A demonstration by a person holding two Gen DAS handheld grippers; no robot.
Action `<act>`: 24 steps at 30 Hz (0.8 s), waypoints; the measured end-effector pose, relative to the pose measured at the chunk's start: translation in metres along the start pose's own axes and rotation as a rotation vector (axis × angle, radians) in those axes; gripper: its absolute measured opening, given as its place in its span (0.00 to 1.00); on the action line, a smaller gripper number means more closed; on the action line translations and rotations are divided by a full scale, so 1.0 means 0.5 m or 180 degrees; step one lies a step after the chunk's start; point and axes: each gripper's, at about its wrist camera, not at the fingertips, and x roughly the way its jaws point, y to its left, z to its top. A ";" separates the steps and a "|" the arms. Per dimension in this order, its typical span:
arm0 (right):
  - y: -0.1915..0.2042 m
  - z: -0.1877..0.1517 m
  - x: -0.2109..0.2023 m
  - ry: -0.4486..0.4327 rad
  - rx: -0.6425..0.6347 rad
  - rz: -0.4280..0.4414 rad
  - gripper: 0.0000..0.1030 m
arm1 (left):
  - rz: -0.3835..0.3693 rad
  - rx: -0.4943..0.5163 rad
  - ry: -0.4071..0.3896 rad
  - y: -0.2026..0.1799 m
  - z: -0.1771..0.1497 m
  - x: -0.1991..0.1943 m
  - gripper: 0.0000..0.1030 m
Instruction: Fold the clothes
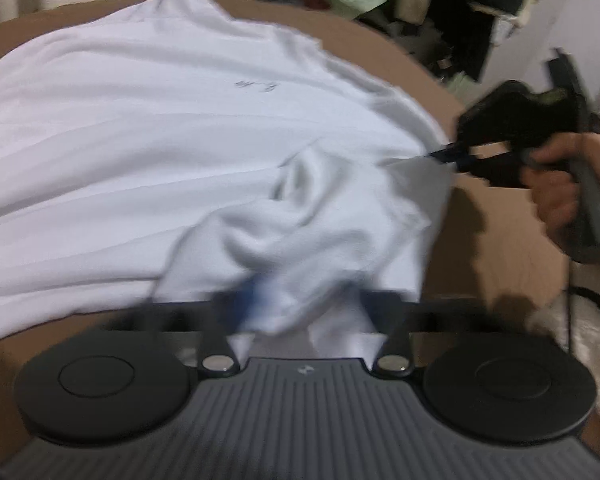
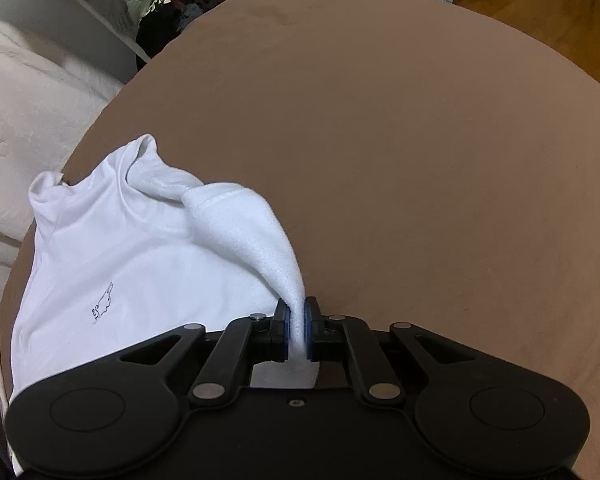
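Brown table (image 2: pixel 420 160) under everything, clutter of clothes piled up behind it. White shirt (image 1: pixel 140 140) spread across the left part of the tabletop, small dark doodle print (image 2: pixel 103 305) on the chest. Right gripper (image 2: pixel 298 330) clamped tight on a pinch of the shirt's edge, fabric pulled up into a cone between the blue pads (image 2: pixel 286 330). Left gripper (image 1: pixel 300 312) buried in a bunched-up fold near the front edge, looks clenched on the cloth but too blurry and covered to say for sure. Seen from the left camera: hand (image 1: pixel 556 188) wrapped round the other gripper's handle, tips nipping the shirt's right edge.
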 end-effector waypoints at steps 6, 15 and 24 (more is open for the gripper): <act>0.003 -0.002 -0.002 -0.0047 -0.0194 -0.0041 0.06 | 0.0185 -0.0622 -0.0298 0.055 -0.004 -0.138 0.00; 0.021 -0.001 0.002 -0.0094 -0.0497 -0.0167 0.06 | 0.1177 -0.0721 -0.0247 0.078 -0.141 -0.327 0.00; 0.013 -0.006 0.000 -0.0114 -0.0534 -0.0095 0.07 | 0.2152 -0.0648 -0.0714 0.100 -0.124 -0.410 0.00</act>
